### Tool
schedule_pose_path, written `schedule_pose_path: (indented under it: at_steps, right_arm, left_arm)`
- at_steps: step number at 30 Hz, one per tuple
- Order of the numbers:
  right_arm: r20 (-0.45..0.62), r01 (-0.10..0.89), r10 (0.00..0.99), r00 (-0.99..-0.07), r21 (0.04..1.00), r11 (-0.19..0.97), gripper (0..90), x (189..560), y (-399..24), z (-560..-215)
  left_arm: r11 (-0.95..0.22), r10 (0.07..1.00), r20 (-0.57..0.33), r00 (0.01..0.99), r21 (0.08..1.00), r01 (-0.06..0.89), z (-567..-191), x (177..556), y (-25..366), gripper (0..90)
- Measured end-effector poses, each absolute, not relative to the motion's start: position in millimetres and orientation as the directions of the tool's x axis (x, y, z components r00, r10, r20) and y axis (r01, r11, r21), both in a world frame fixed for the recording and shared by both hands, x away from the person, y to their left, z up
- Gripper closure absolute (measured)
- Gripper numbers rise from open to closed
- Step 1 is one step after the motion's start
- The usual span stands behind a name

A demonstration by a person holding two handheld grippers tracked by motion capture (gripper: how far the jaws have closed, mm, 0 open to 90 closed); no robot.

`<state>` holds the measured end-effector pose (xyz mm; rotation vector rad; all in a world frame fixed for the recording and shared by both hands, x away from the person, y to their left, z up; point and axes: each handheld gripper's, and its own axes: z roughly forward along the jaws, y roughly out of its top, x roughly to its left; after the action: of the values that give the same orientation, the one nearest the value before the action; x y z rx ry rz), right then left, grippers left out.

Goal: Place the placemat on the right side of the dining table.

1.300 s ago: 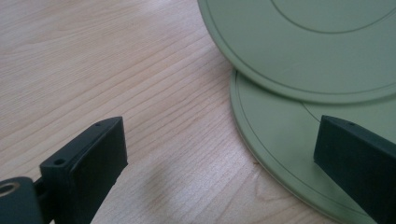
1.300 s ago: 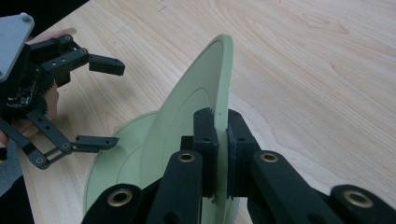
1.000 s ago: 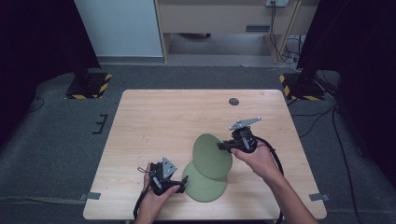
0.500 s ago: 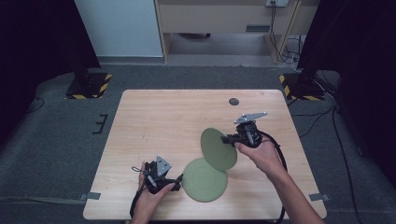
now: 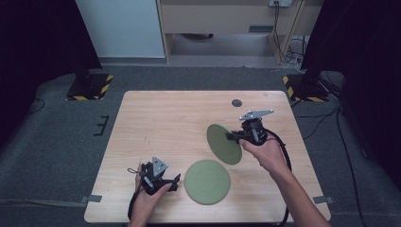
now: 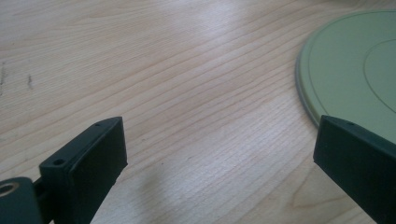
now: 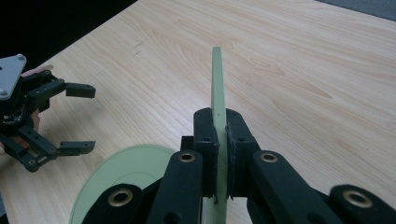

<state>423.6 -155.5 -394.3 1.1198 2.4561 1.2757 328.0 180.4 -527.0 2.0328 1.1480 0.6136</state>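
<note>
Green plate (image 5: pixel 223 144), thin and rigid, hangs tilted on edge above the bench (image 5: pixel 165 123) in the high view, pinched at its rim by the right tool (image 5: pixel 235 136); a second green plate (image 5: pixel 207 181) lies flat beside the left tool (image 5: pixel 176 181). Left gripper view: jaws wide, nothing between them, the flat plate's rim (image 6: pixel 308 88) near one jaw. Right gripper view: jaws clamp the plate's edge (image 7: pixel 218 107); smooth and probably light, it is best gripped at the rim.

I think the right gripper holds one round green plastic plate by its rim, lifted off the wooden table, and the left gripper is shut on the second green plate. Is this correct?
Not entirely. The left gripper is open beside the second round green plastic plate, which lies flat on the wooden table; the left gripper view shows this. The right gripper does hold the lifted green plate.
</note>
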Motion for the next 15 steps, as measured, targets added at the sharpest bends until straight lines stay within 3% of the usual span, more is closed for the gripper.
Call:
schedule_pose_path:
  at_steps: [15]
  right_arm:
    - [0.173,0.555,0.727,-0.664,0.766,0.325,85.7,435.7,-160.9,-390.7]
  left_arm:
    - [-0.321,0.889,0.04,0.457,0.765,0.559,-527.7,331.6,193.2,2.1]
